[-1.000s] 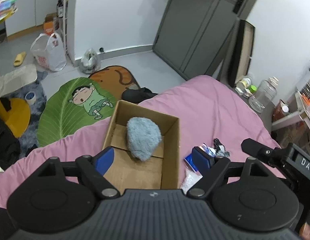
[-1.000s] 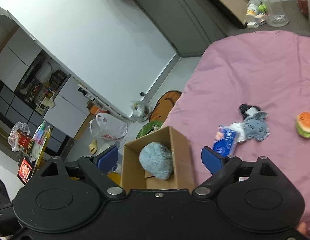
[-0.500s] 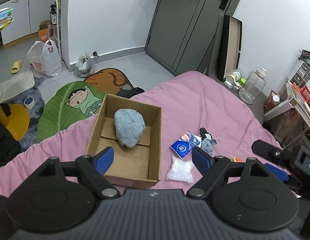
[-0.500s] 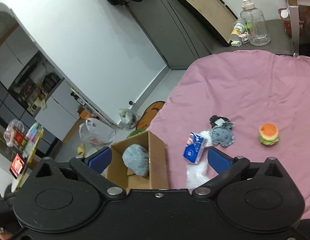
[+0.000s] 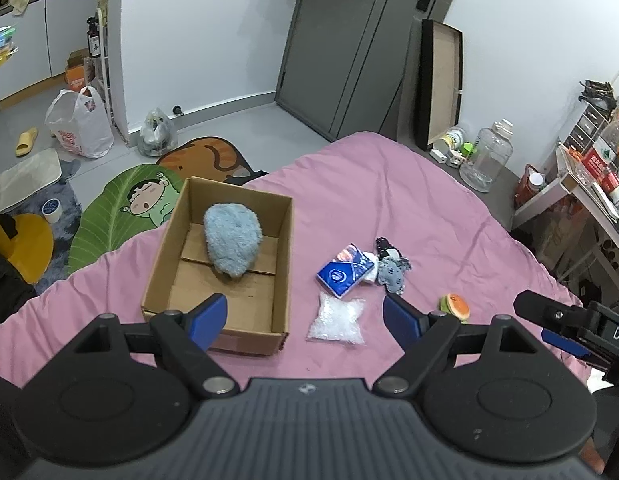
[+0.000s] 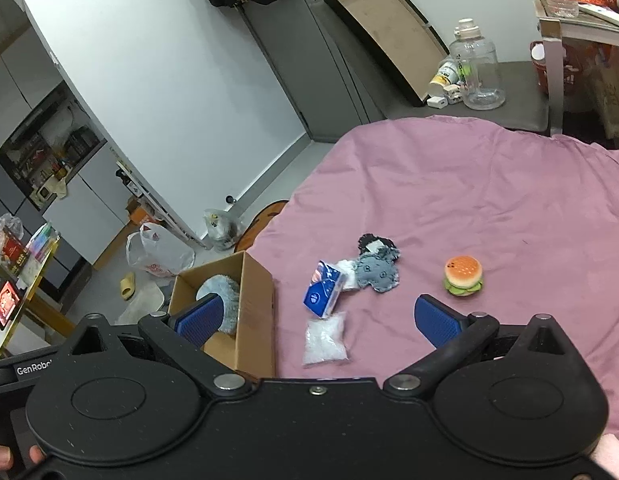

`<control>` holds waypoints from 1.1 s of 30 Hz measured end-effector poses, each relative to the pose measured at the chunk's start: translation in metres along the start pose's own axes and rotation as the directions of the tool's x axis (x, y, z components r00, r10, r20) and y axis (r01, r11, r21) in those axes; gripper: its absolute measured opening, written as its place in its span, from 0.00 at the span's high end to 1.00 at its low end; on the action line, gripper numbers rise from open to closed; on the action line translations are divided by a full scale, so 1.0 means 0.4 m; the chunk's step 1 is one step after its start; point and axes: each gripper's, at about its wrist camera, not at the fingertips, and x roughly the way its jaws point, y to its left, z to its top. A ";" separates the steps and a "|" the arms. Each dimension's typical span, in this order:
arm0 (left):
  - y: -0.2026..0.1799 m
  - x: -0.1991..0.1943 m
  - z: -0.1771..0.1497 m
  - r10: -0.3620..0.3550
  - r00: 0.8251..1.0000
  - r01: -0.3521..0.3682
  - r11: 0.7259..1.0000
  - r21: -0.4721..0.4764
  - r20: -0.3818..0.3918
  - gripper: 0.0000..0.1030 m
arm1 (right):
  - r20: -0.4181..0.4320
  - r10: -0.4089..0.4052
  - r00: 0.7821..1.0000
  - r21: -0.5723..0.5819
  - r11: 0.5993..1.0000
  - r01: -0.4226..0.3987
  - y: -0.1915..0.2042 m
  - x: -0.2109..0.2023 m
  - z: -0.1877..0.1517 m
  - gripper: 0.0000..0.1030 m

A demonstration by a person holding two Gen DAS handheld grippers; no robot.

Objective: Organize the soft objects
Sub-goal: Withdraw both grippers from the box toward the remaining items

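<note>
Step in hand: choosing the next soft item. Both the left hand-held gripper (image 5: 304,316) and the right hand-held gripper (image 6: 315,318) are open and empty. The plush (image 5: 233,240) lies in the box (image 5: 283,240); next, lower onto the tissue pack (image 6: 323,289) in the bed's middle.

Surface: bed (image 5: 409,200) with a pink cover.
Landmark: open box (image 5: 283,264) near the bed's edge.
Beside box: tissue pack (image 5: 343,270), clear bag (image 5: 337,320) just below it.
Touching pack: grey plush (image 5: 393,274), black scrap (image 5: 385,246).
Farthest from box: burger toy (image 6: 463,275).
</note>
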 end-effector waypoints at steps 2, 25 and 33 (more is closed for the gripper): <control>-0.011 0.003 -0.006 -0.004 1.000 0.004 1.000 0.002 0.000 0.19 | -0.004 -0.014 1.000 -0.011 1.000 0.014 -0.012 -0.002 0.001 0.00; -0.154 0.145 -0.008 -0.004 0.997 0.008 0.999 0.042 -0.080 0.19 | -0.078 -0.082 0.994 0.004 0.997 0.083 -0.180 0.056 0.074 0.00; -0.175 0.208 -0.014 0.008 0.993 -0.003 0.999 0.044 -0.119 0.19 | -0.120 -0.078 0.990 0.017 0.997 0.081 -0.205 0.110 0.082 0.00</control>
